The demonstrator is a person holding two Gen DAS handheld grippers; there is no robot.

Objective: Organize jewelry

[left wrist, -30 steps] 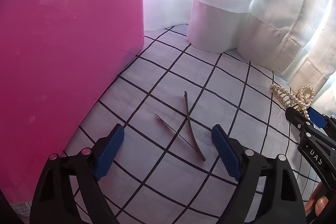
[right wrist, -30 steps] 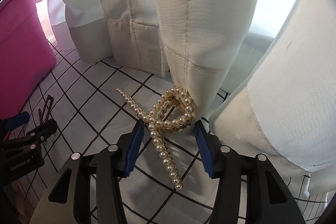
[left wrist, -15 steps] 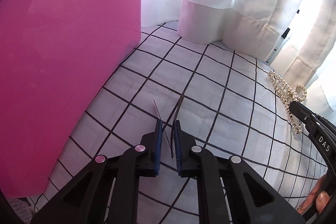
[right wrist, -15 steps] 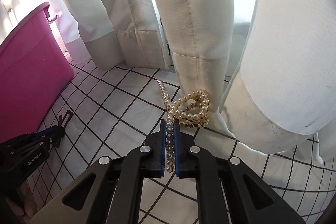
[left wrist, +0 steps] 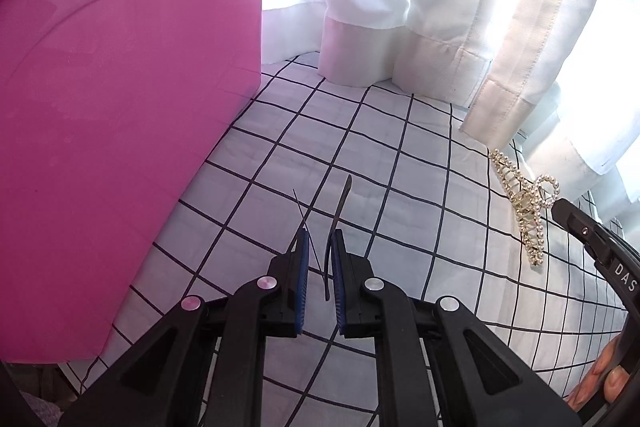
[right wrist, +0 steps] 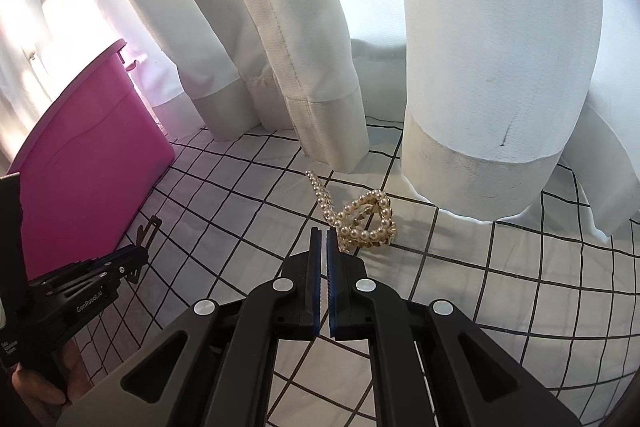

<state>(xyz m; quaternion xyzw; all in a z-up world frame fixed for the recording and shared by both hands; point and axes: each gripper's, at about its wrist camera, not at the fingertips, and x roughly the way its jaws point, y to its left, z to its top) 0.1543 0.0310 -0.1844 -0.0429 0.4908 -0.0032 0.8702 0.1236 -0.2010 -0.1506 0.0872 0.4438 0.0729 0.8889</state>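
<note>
My left gripper (left wrist: 320, 239) is shut on a thin dark metal hair clip (left wrist: 340, 207), held a little above the white grid-patterned cloth (left wrist: 400, 167). The clip's two prongs stick out forward past the pads. My right gripper (right wrist: 324, 231) is shut, with the pearl hair claw (right wrist: 366, 223) just beyond its tips; the frames do not show clearly whether it still pinches the claw's end. The claw also shows in the left wrist view (left wrist: 524, 203). The left gripper and clip show in the right wrist view (right wrist: 132, 259).
A pink plastic bin (left wrist: 120, 107) stands close on the left, also in the right wrist view (right wrist: 88, 171). White curtains (right wrist: 460, 47) hang down onto the cloth at the back and right, just behind the pearl claw.
Both grippers shut from open: the left on the dark hair clip, the right at the pearl claw. Since then both have drawn up and back, and the claw looks farther out from the right tips.
</note>
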